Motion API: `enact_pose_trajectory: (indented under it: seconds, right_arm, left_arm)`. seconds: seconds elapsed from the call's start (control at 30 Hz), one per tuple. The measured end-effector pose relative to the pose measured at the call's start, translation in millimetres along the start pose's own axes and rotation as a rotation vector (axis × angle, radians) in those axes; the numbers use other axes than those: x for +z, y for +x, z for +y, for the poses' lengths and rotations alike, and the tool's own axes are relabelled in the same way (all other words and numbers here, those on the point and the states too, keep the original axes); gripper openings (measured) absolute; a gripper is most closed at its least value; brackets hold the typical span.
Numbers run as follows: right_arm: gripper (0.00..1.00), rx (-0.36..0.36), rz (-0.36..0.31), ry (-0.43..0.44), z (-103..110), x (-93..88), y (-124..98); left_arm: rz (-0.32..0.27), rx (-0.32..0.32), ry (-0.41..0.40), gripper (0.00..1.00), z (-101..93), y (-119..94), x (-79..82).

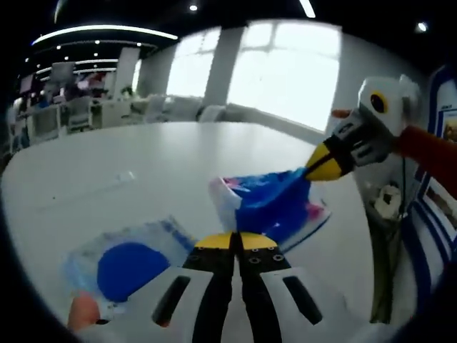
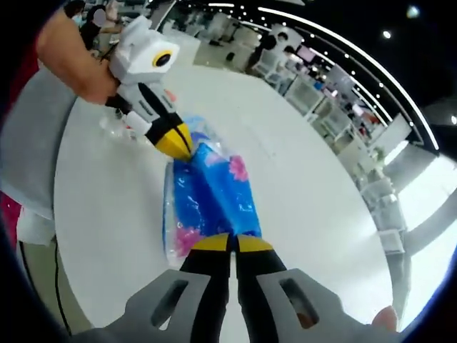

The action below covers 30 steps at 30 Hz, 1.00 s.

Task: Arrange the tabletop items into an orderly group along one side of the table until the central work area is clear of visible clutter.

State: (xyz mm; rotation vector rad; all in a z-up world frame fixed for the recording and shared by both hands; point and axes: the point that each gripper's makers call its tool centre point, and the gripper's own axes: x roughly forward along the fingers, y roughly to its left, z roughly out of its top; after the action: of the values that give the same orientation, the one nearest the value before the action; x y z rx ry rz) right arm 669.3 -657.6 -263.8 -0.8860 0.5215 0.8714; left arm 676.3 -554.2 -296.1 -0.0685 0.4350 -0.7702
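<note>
A blue tissue packet [image 1: 275,207] with pink flower print lies tilted on the white table [image 1: 143,157]. My left gripper [image 1: 235,241] is shut at the packet's near edge, its yellow tips pinched together on the wrapper. The right gripper [image 1: 311,171] comes in from the right and nips the packet's upper corner. In the right gripper view the same packet [image 2: 214,189] stretches away from my right gripper [image 2: 232,243], which is shut on its near end. The left gripper [image 2: 180,148] holds the far end, with a hand [image 2: 78,68] behind it.
A clear bag with a blue disc [image 1: 128,266] lies at the table's near left. Crumpled clear plastic [image 2: 114,128] sits behind the left gripper. The table's rim [image 2: 86,286] runs close on the left, beside a person's grey clothing [image 2: 28,143]. Office desks and chairs [image 1: 64,114] stand beyond.
</note>
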Motion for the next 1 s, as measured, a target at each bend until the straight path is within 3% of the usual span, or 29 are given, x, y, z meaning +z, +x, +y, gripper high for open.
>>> enact_pose_trajectory:
  seconds: [0.07, 0.23, 0.4, 0.67, 0.87, 1.0]
  right_arm:
    - [0.02, -0.008, 0.008, -0.010, -6, -5.7, 8]
    - [0.02, -0.014, 0.041, -0.025, -14, -21.0, 27]
    - [0.02, -0.031, 0.073, -0.046, -23, -35.1, 43]
    - [0.02, -0.026, 0.067, -0.042, -33, -46.1, 63]
    - [0.02, -0.022, 0.082, -0.055, -40, -52.7, 75]
    - [0.03, -0.022, 0.099, -0.071, -43, -57.7, 79]
  left_arm:
    - [-0.012, 0.033, 0.008, 0.00, 3.9, 8, -1.4]
    - [-0.009, 0.047, 0.007, 0.00, 5.9, 24, -11.3]
    - [-0.031, 0.070, -0.035, 0.00, 9.8, 40, -18.8]
    - [-0.041, 0.137, -0.087, 0.00, 24.5, 59, -25.9]
    - [-0.027, 0.155, -0.161, 0.00, 21.7, 71, -36.6]
    - [-0.030, 0.159, -0.161, 0.00, 20.7, 77, -37.5]
